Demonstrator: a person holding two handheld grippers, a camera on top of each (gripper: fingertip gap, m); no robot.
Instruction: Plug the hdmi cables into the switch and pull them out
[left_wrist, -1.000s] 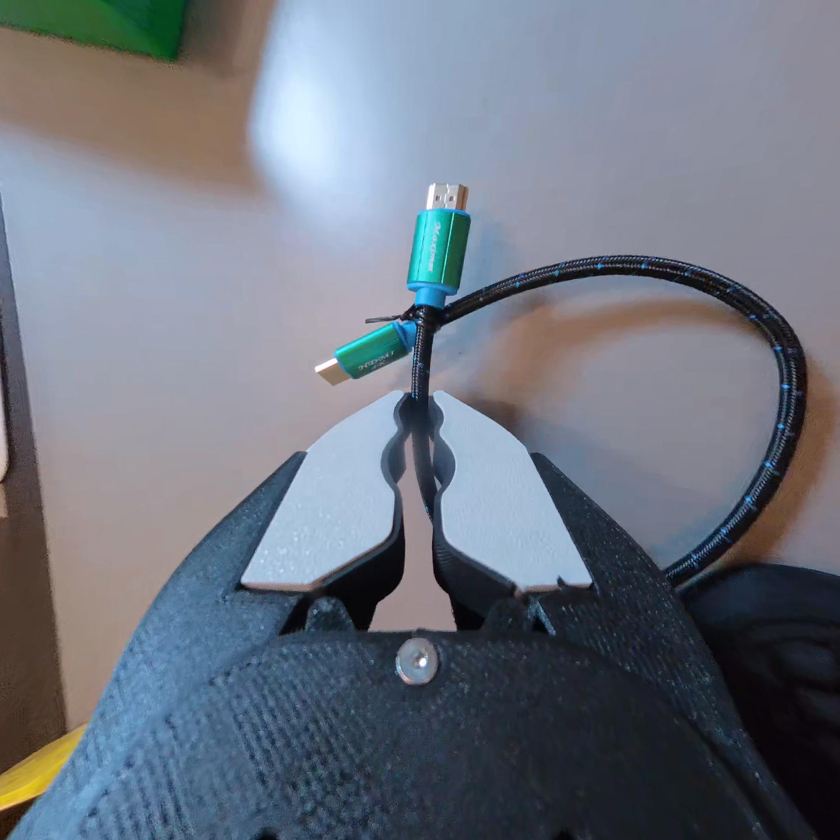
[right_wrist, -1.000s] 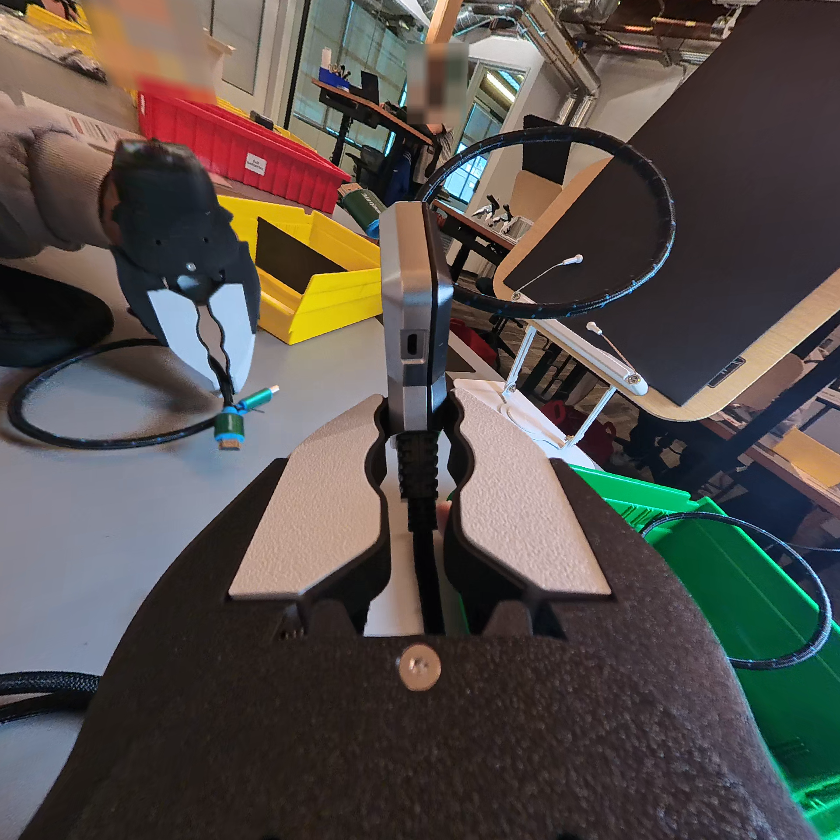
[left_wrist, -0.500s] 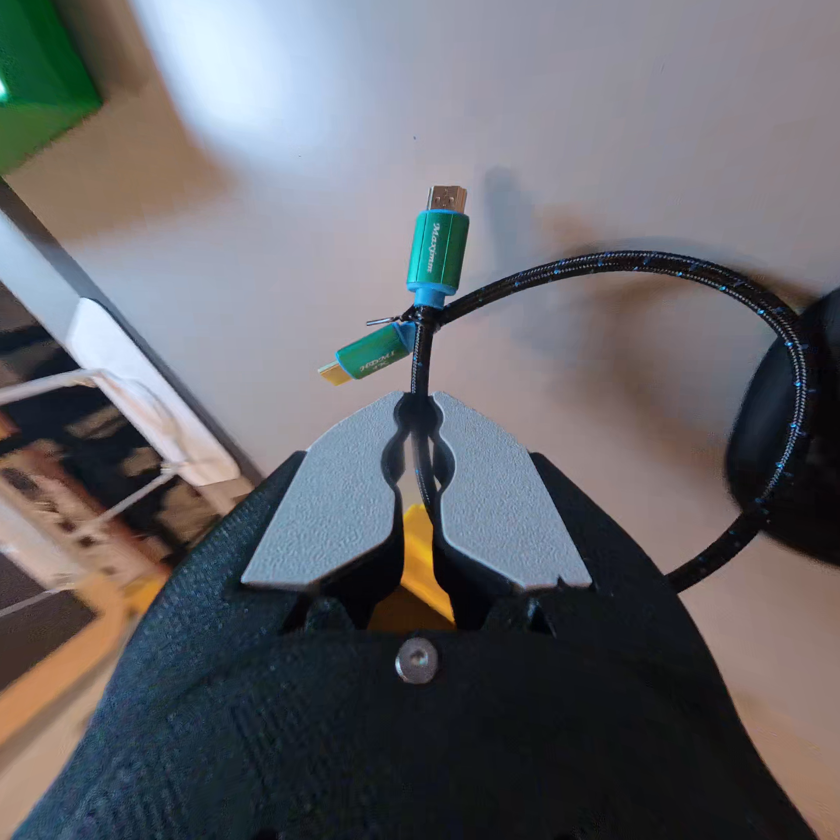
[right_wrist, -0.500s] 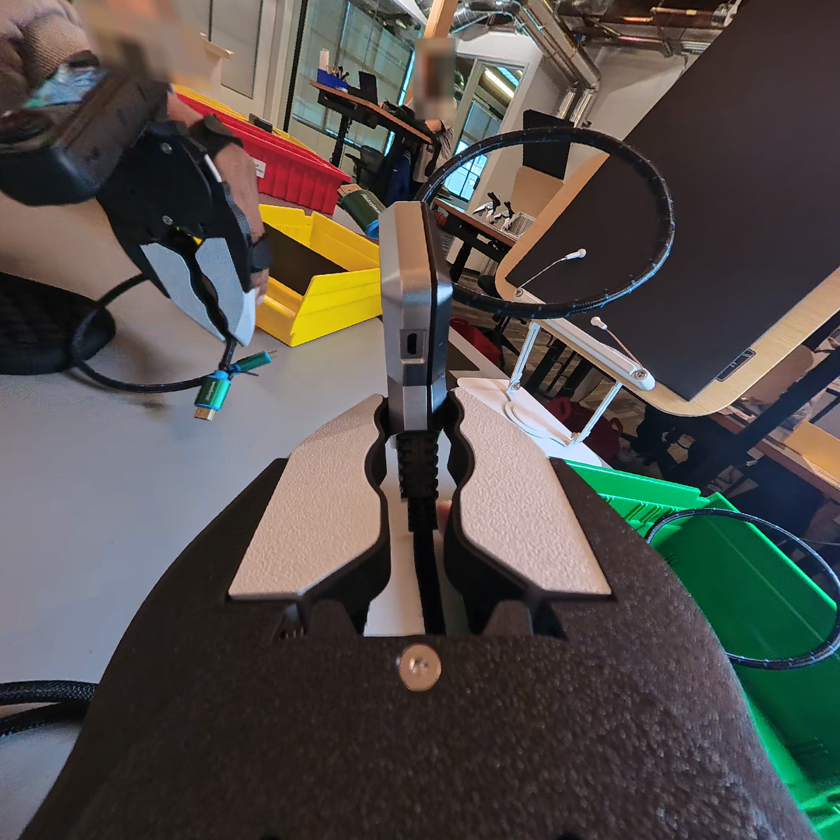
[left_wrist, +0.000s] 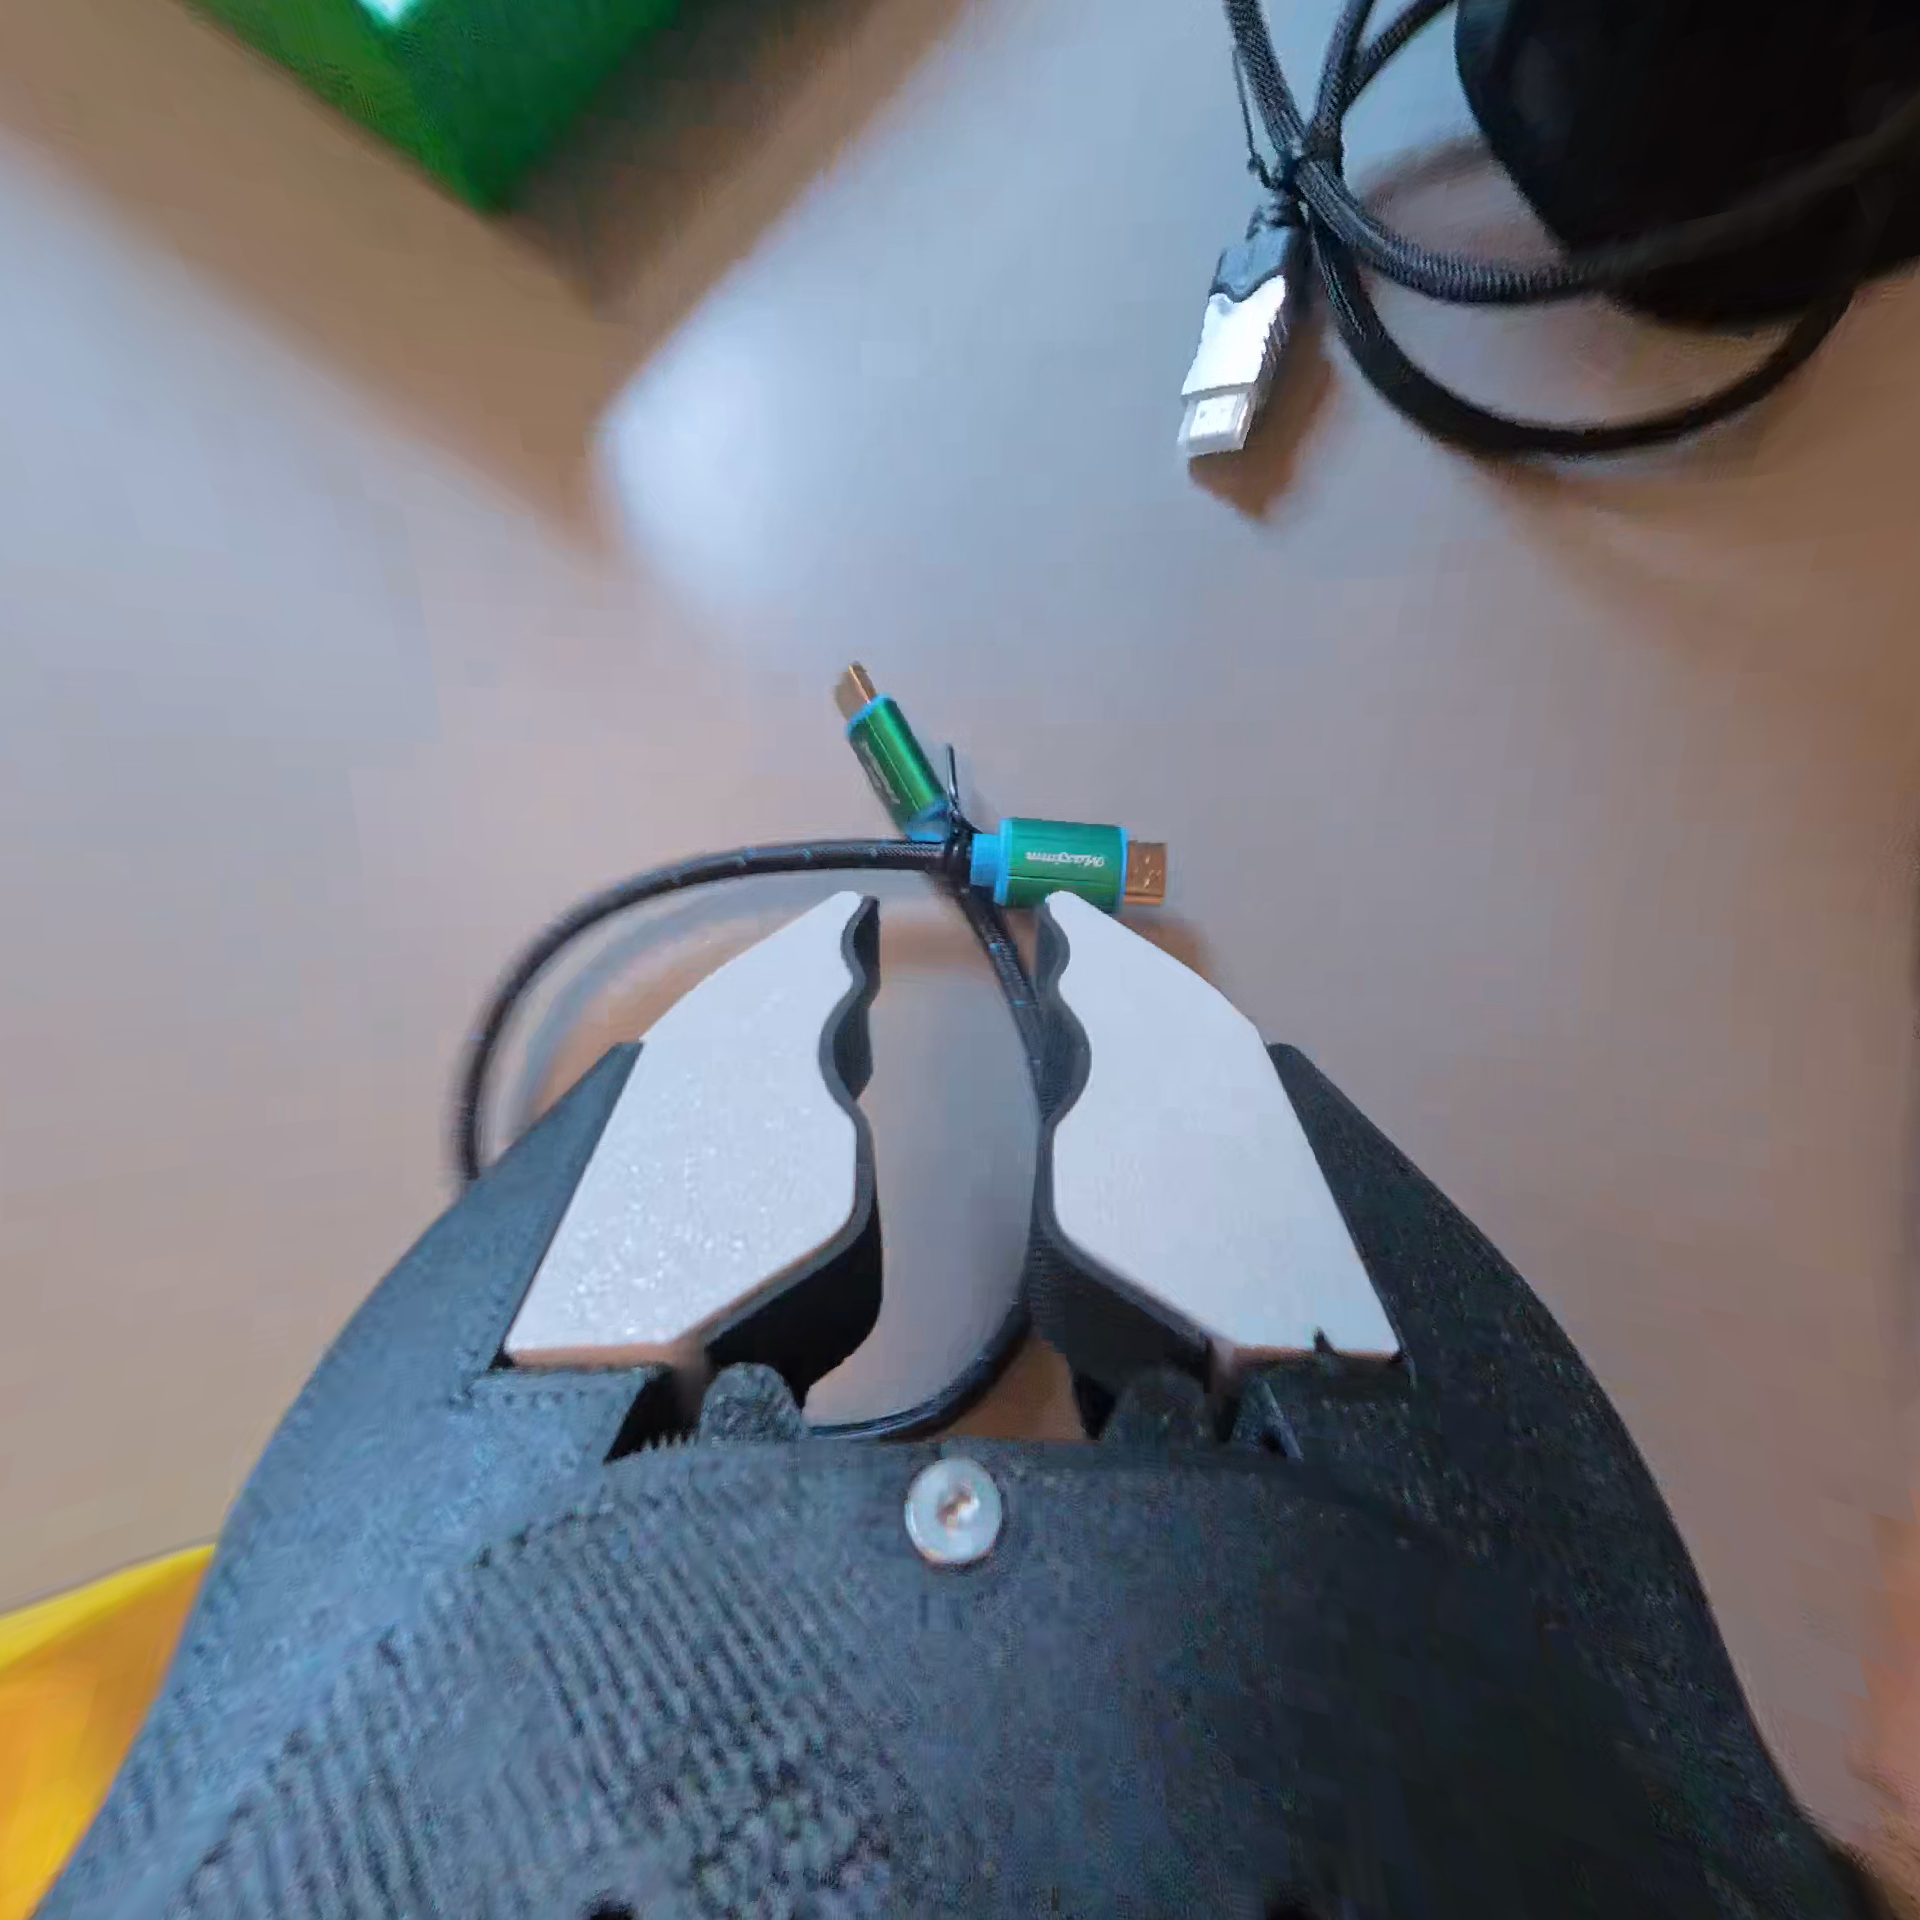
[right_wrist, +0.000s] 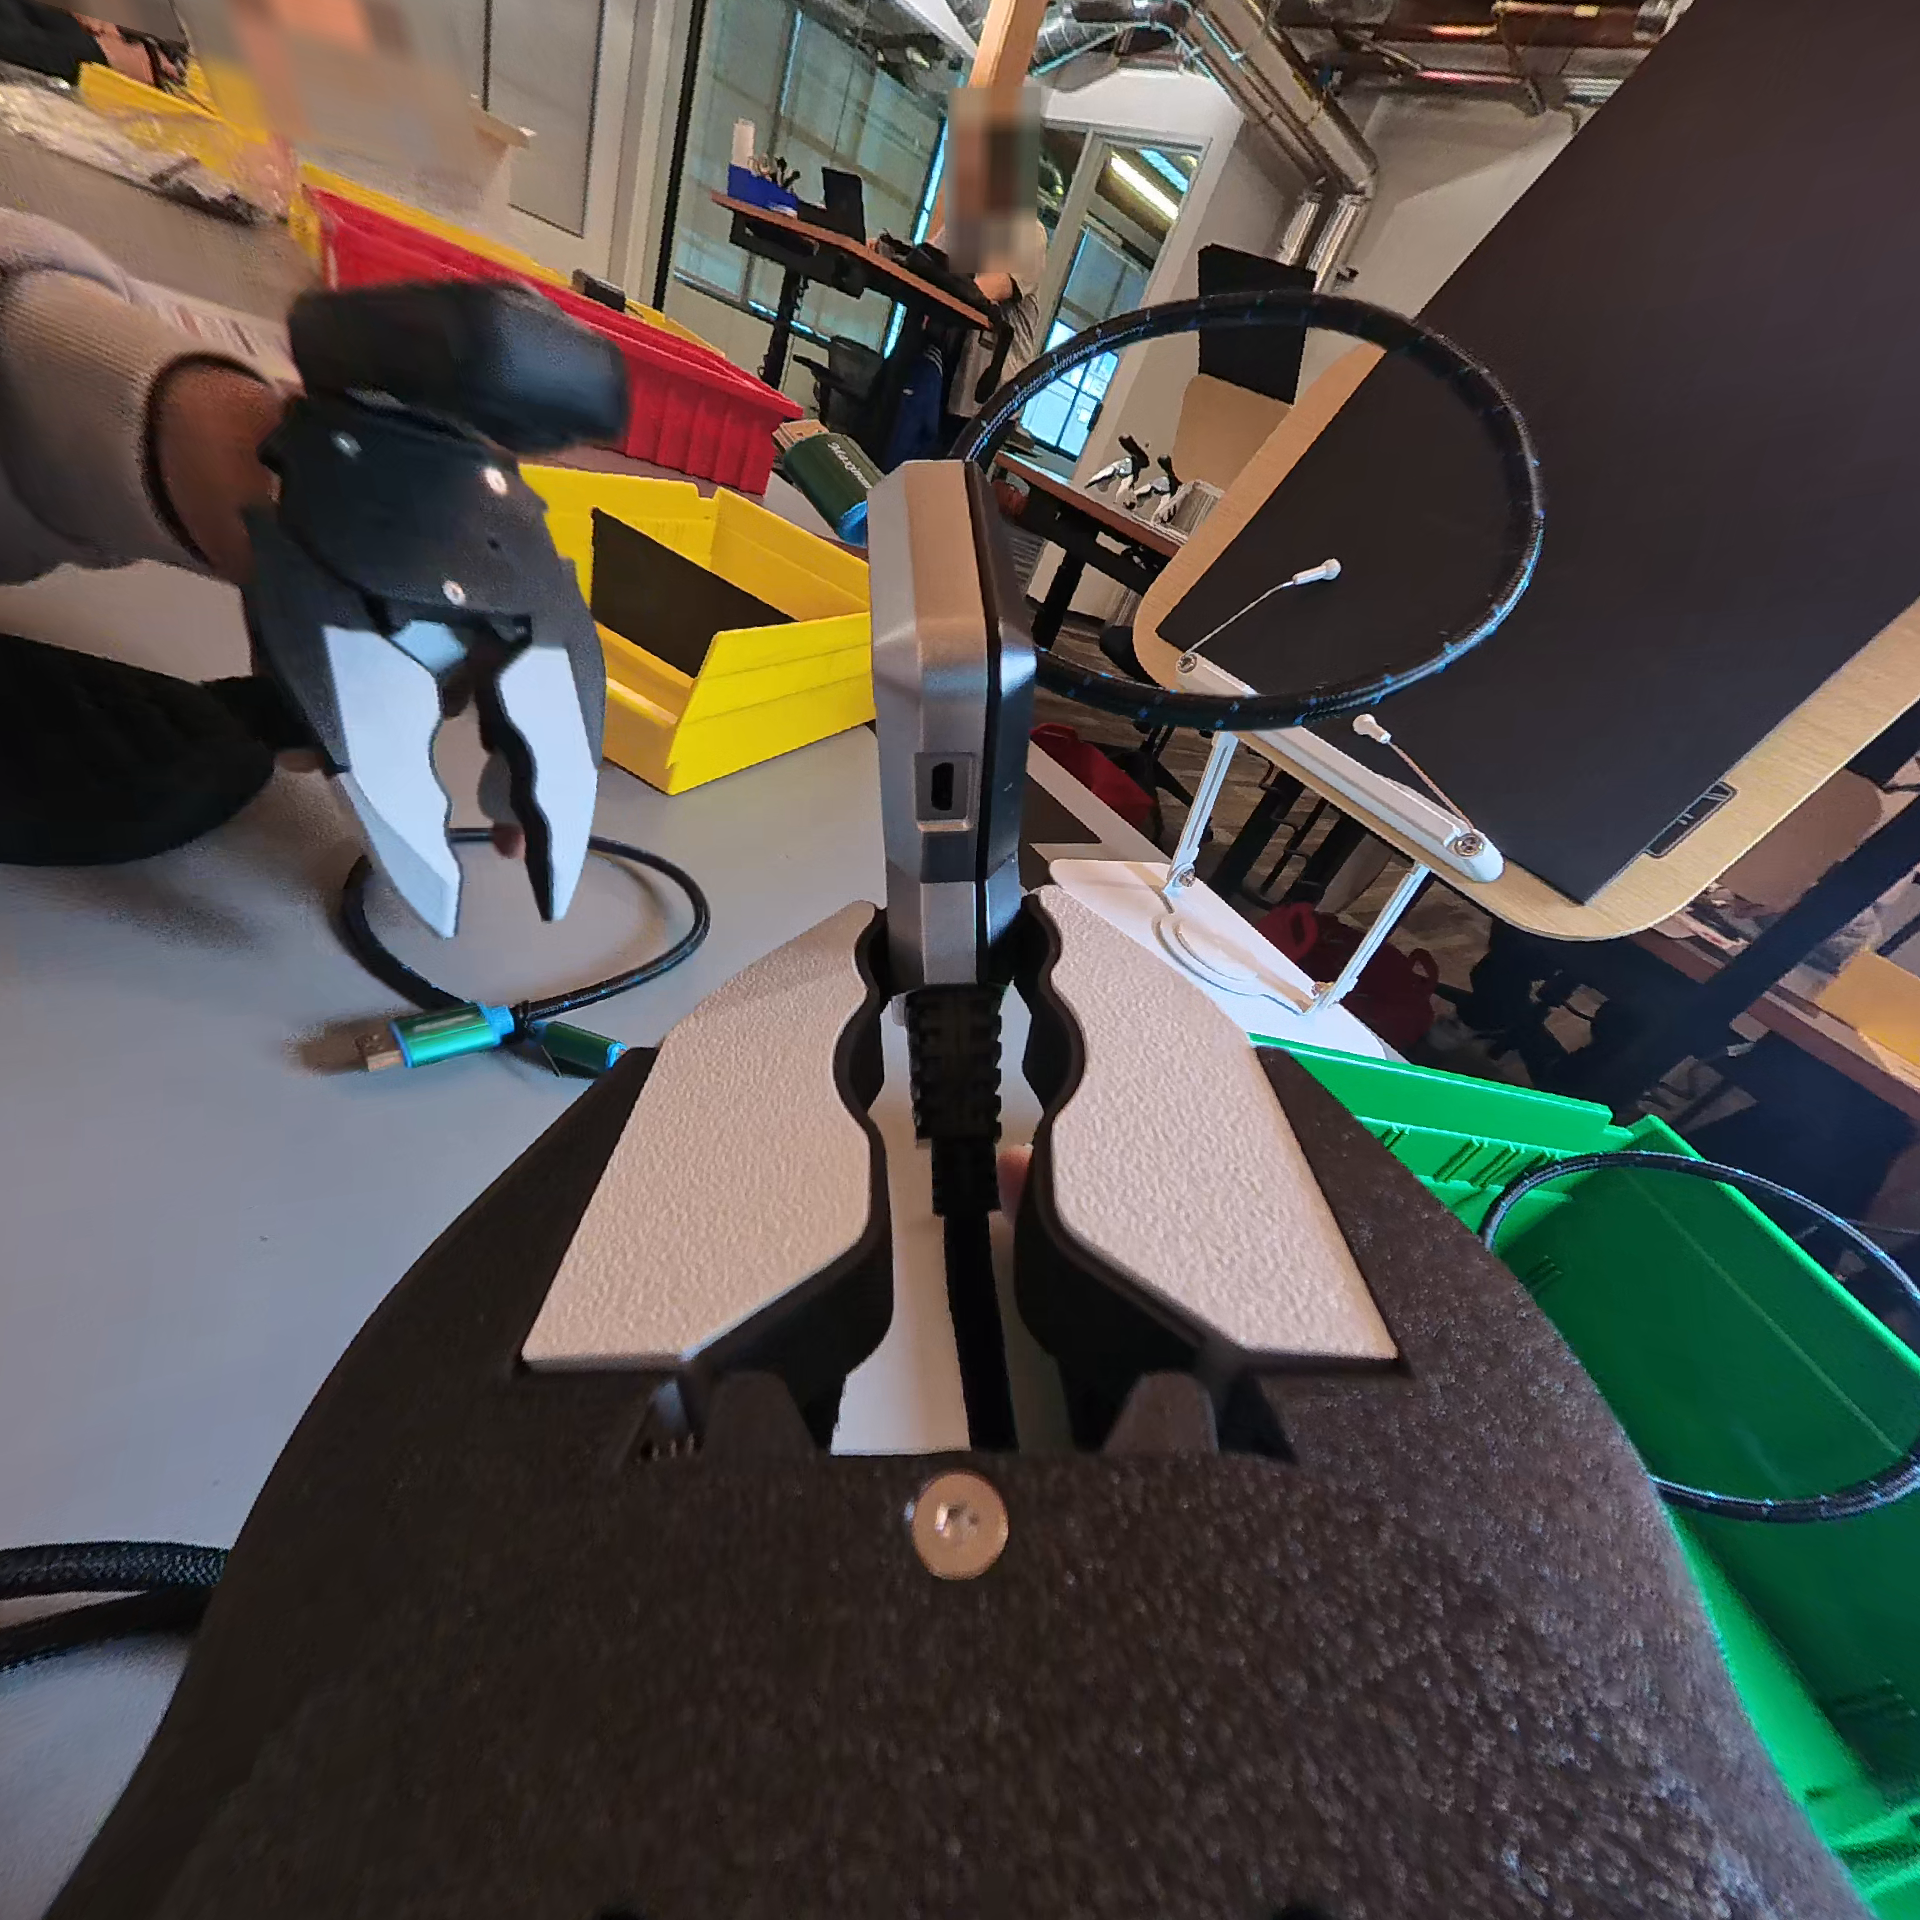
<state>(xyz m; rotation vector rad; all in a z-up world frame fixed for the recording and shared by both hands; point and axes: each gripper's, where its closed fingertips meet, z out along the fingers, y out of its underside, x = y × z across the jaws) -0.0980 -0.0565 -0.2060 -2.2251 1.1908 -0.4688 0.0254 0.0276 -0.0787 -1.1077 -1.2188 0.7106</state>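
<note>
The right gripper (right_wrist: 956, 935) clamps the upright grey switch (right_wrist: 940, 717), while left of the switch the left gripper (right_wrist: 499, 904) hangs open above a green-plugged HDMI cable (right_wrist: 447, 1036).

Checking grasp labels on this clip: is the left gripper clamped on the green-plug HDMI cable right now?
No. The left gripper is open above the table, and the green-plug cable lies loose beneath it.

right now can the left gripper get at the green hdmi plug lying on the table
Probably yes. The left gripper is open and empty just above the green HDMI plug, which lies flat on the grey table with nothing over it.
</note>
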